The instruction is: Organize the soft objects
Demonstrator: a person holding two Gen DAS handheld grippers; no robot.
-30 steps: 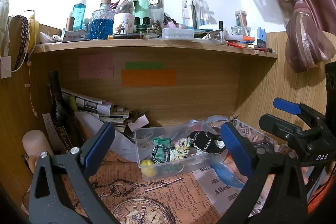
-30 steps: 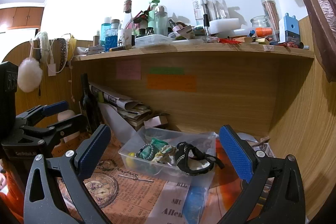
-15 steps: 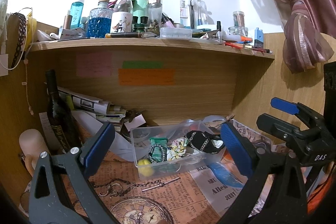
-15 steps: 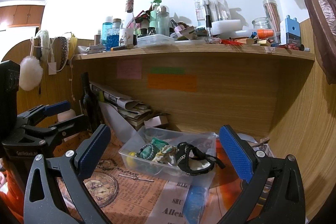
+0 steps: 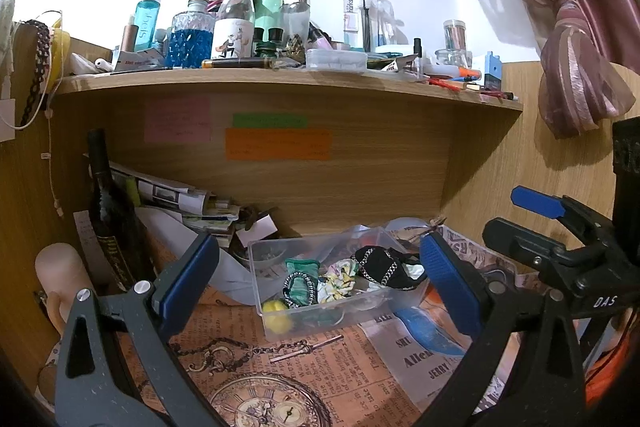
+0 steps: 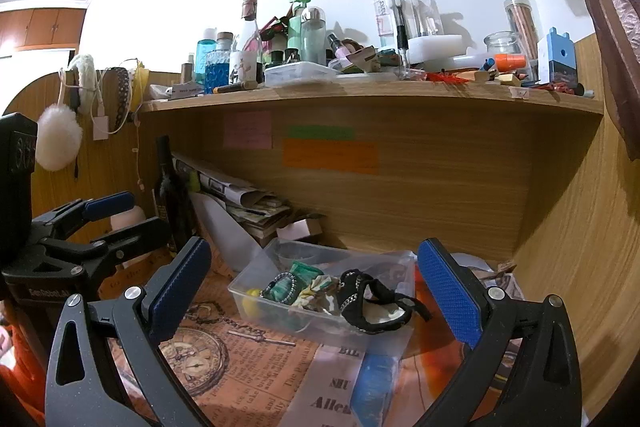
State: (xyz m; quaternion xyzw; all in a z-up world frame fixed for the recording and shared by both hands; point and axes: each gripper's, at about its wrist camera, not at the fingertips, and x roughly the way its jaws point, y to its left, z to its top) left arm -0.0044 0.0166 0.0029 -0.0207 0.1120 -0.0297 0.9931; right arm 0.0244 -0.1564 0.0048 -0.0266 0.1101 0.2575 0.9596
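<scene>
A clear plastic box stands on the printed paper under the shelf. It holds a green scrunchie, a floral scrunchie, a black chained hair tie and a yellow piece. My left gripper is open and empty, short of the box. My right gripper is open and empty, also short of the box. Each gripper shows in the other's view, the right and the left.
A dark bottle and stacked papers stand at the back left. A blue object lies in front of the box. The upper shelf is crowded with bottles. A curtain hangs at the right.
Both views have shifted slightly, so the box and shelf sit a little lower and further left in the left wrist view. Both grippers stay open and empty.
</scene>
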